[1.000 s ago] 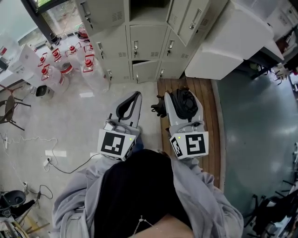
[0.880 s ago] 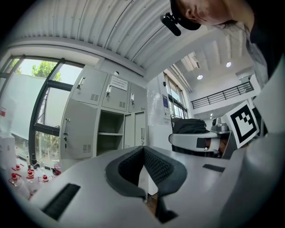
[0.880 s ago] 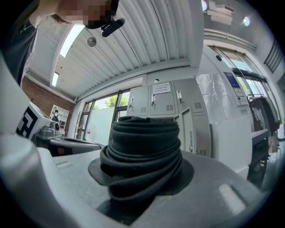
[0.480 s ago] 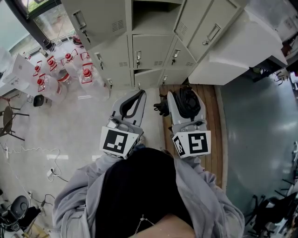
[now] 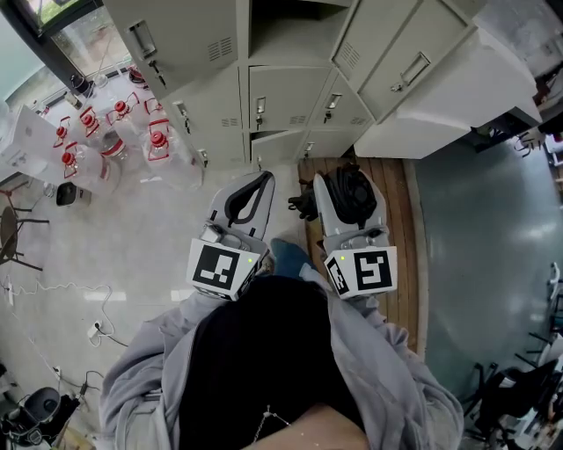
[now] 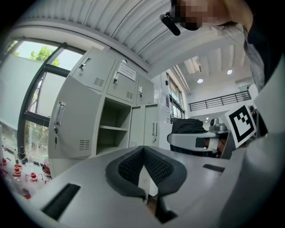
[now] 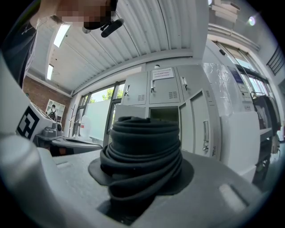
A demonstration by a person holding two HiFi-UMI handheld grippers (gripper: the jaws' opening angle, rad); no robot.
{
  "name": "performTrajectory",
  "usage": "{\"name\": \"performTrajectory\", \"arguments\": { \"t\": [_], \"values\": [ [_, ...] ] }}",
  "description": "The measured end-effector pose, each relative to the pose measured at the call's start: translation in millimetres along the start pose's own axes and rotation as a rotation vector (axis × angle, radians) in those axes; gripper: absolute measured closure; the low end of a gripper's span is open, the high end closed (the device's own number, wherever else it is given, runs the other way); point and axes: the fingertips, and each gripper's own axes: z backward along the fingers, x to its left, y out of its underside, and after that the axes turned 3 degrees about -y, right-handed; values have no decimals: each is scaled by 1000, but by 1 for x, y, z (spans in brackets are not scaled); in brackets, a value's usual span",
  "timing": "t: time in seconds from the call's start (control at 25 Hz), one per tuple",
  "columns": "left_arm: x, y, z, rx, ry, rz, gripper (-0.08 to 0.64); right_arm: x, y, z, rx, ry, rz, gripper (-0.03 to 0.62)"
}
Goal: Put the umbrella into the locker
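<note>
A black folded umbrella (image 5: 350, 195) stands between the jaws of my right gripper (image 5: 345, 176), which is shut on it; its rolled fabric (image 7: 144, 156) fills the middle of the right gripper view. My left gripper (image 5: 260, 179) is beside it, shut, with nothing between its dark pads (image 6: 153, 167). Both point level at the grey lockers (image 5: 281, 97). One compartment (image 5: 283, 22) stands open straight ahead, its door (image 5: 180, 37) swung left. This open compartment (image 6: 114, 130) with a shelf shows in the left gripper view, and the dark opening (image 7: 164, 115) shows just above the umbrella.
Several clear water jugs with red caps (image 5: 106, 141) stand on the floor at the left of the lockers. A wooden platform (image 5: 400, 228) lies under the right gripper, and a big white cabinet (image 5: 440, 88) is at the right. A cable (image 5: 97, 303) trails over the tiles at lower left.
Both grippers have moved forward toward the lockers, which now sit nearer and larger. The umbrella stays gripped. A shoe has come into view between the grippers.
</note>
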Motion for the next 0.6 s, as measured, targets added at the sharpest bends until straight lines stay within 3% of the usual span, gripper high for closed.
{"name": "performTrajectory", "arguments": {
  "t": [0.32, 0.6],
  "values": [
    [27, 1, -18, 1, -33, -12, 552, -10, 0, -37, -47, -37, 1, 414],
    [65, -3, -65, -23, -66, -19, 552, -41, -6, -92, -73, -46, 10, 414]
  ]
}}
